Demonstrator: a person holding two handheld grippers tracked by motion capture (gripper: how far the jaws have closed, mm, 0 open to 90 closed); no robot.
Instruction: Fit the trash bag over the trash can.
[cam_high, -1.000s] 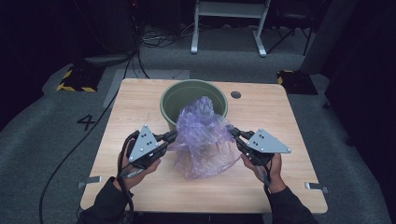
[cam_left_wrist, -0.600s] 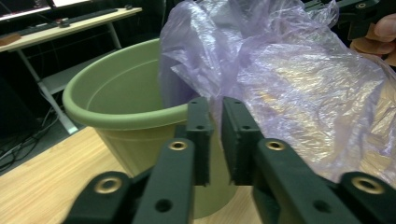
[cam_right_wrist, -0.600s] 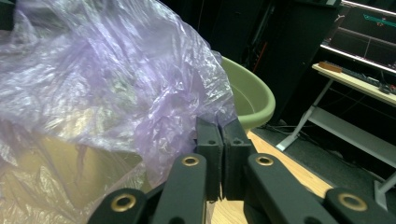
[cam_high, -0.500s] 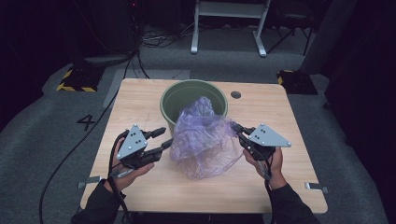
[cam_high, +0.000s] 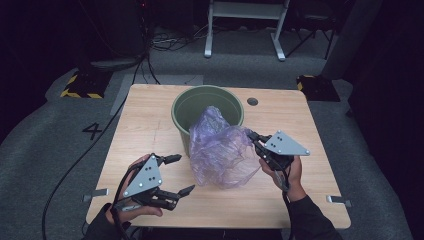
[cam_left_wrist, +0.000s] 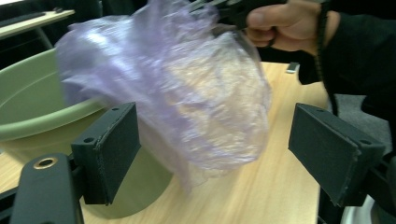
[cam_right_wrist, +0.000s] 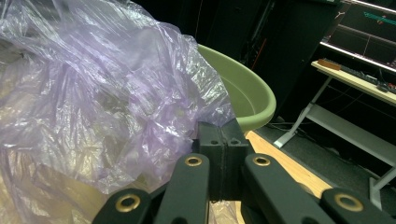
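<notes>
Room: dark, grey carpet floor (cam_high: 45, 150) with a painted numeral, black cables trailing across it, white frame legs at the back.
Worktop: pale wood worktop (cam_high: 150, 120), square, with a round dark grommet (cam_high: 252, 101) near the far edge.
Left hand: left hand (cam_high: 131, 207) low at the near-left corner, palm wrapped around the grip, forearm entering from the bottom edge, tool pointing rightward across the wood.
Left tongs: left tongs (cam_high: 175, 175) spread wide, just been opening, nothing pinched between the pads; well apart from the bag in the high view, bag looming ahead between the two pads in the left gripper view.
Right hand: right hand (cam_high: 290, 172) at the bag's right side, fist closed on the grip, dark sleeve running to the bottom edge, tool aimed left and slightly away.
Right tongs: right tongs (cam_right_wrist: 223, 154) pressed together, clamped on the bag's upper right edge.
Bag: thin lilac plastic bag (cam_high: 220, 150), crumpled and puffed, lower part resting on the wood, upper part leaning against the bucket's near rim.
Bucket: green bucket (cam_high: 200, 102), upright, mid-worktop toward the far side.
Count: one bag, one bucket, two hands, two tongs.
</notes>
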